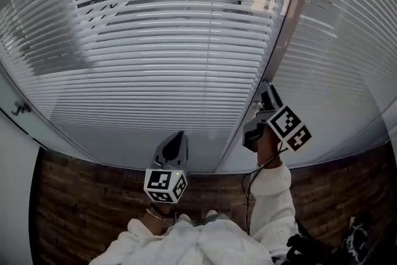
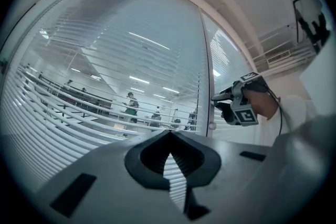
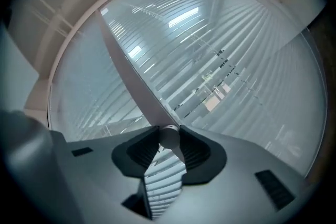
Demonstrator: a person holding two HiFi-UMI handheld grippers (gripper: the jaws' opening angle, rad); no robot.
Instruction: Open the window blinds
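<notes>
White slatted blinds point(image 1: 173, 59) hang behind glass, with a second set point(image 1: 347, 59) to the right of a grey upright frame point(image 1: 286, 40). The upper slats are tilted so the room beyond shows through; the lower ones look flat. In the head view my right gripper point(image 1: 265, 93) reaches level to the frame. In the right gripper view my right gripper point(image 3: 169, 132) is shut on a small round silver knob point(image 3: 169, 138) on that frame point(image 3: 131, 81). My left gripper point(image 1: 180, 135) points at the glass lower down, apart from it. Its jaws point(image 2: 169, 134) meet at the tips and hold nothing.
Beyond the glass are railings and people point(image 2: 131, 105). A small handle point(image 1: 20, 110) sits on the frame at far left, beside a white wall point(image 1: 12, 195). Dark brick-patterned floor point(image 1: 74, 195) runs under the window. The person's white sleeves point(image 1: 273, 195) fill the bottom.
</notes>
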